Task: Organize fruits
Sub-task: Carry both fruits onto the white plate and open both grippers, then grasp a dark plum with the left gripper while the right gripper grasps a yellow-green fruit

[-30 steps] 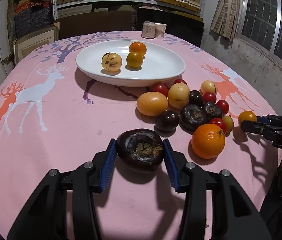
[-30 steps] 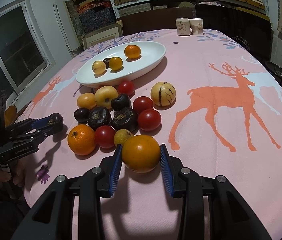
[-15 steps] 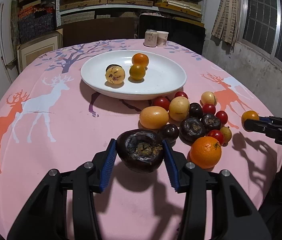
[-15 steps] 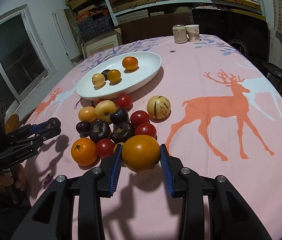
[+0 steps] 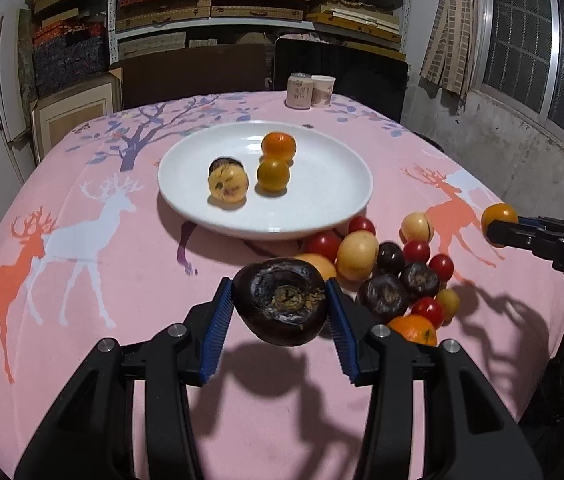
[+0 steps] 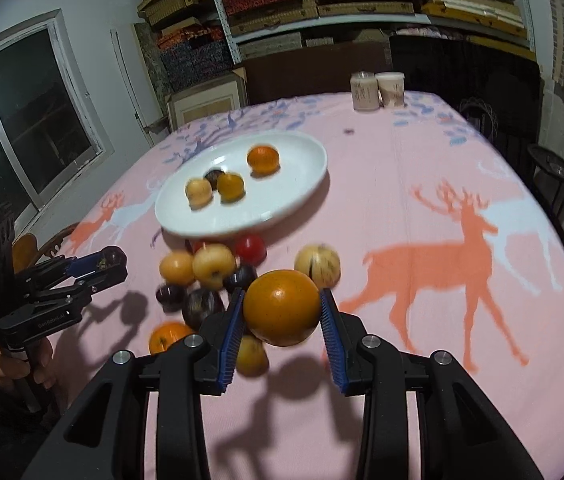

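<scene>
My left gripper is shut on a dark wrinkled fruit and holds it above the pink tablecloth, short of the white plate. My right gripper is shut on an orange fruit, raised over the fruit pile; it also shows at the right of the left wrist view. The plate holds an orange, a yellow-orange fruit, a pale speckled fruit and a dark fruit behind it. A pile of several loose fruits lies on the cloth in front of the plate.
Two small cups stand at the table's far edge. A dark chair and shelves of boxes lie beyond the table. The table edge drops off at the right near a wall and window.
Both grippers have lifted their fruits off the cloth and moved forward toward the plate. The pile and the plate's fruits have not moved.
</scene>
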A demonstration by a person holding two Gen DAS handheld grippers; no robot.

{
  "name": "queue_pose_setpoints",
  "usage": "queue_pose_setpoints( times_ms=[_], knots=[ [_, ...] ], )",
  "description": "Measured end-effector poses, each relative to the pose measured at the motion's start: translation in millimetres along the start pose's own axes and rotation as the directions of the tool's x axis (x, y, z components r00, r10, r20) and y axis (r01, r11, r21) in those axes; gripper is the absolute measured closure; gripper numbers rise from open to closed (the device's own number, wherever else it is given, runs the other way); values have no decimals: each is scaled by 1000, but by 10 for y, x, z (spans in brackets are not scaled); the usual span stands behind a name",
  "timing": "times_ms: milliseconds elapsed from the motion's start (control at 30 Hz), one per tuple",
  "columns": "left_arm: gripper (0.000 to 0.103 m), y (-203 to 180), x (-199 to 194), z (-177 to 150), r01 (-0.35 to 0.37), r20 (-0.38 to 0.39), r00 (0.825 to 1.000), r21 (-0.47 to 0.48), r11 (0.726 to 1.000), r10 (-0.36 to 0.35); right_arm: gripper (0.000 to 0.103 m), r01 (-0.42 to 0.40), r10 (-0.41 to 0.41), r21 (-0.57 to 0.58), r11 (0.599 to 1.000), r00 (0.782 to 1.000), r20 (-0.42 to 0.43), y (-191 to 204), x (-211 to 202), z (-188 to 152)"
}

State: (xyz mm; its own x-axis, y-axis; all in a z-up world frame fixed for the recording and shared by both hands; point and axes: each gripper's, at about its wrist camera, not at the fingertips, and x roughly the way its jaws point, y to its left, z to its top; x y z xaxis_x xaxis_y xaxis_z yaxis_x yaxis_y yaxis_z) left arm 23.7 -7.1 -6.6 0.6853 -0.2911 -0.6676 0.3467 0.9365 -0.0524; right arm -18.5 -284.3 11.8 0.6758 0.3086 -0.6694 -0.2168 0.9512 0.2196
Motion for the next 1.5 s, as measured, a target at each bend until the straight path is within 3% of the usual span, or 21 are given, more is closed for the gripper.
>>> queue_pose_setpoints(
  times_ms=[167,333,500,733,800,867,1000,1133,1333,1433,1500],
  knots=[
    [58,-69,132,496,11,42,999,34,999,-13,65,-28,29,-8,1000,999,36,46,66,590],
    [57,-17,713,712,26,-39,999,2,1000,-26,65,-39,38,-13,999,999,-32,78,612,1015],
    [57,77,1195,713,2,-121,993,-20,1000,-5,65,-9,6,-32,999,993,-118,120,1315,1171],
    [53,112,1351,712,-17,-129,991,-7,1000,16,62,1,-13,-84,996,989,-149,249,1870,1204],
    [45,95,1251,703,-39,-89,995,14,999,40,50,15,-26,-101,995,993,-114,288,1804,1203],
    [41,84,1118,686,-42,-64,997,22,999,43,47,8,-16,-106,994,997,-80,297,1661,1185],
    [37,60,803,523,4,-54,999,23,1000,-3,46,-24,21,-90,996,999,-33,256,1240,1022],
    [36,-44,513,173,40,-84,996,63,997,-35,44,-39,39,-18,999,999,-3,99,870,596],
    [36,-207,451,-199,40,-135,990,100,994,-27,44,-27,29,115,993,1000,-13,-122,662,83],
    [47,-268,503,-230,55,-153,987,96,994,-40,44,-19,21,119,993,1000,-11,-77,554,-34],
    [59,-313,535,-232,66,-165,985,99,993,-50,44,-1,1,105,994,1000,-4,-52,479,-72]
  ],
)
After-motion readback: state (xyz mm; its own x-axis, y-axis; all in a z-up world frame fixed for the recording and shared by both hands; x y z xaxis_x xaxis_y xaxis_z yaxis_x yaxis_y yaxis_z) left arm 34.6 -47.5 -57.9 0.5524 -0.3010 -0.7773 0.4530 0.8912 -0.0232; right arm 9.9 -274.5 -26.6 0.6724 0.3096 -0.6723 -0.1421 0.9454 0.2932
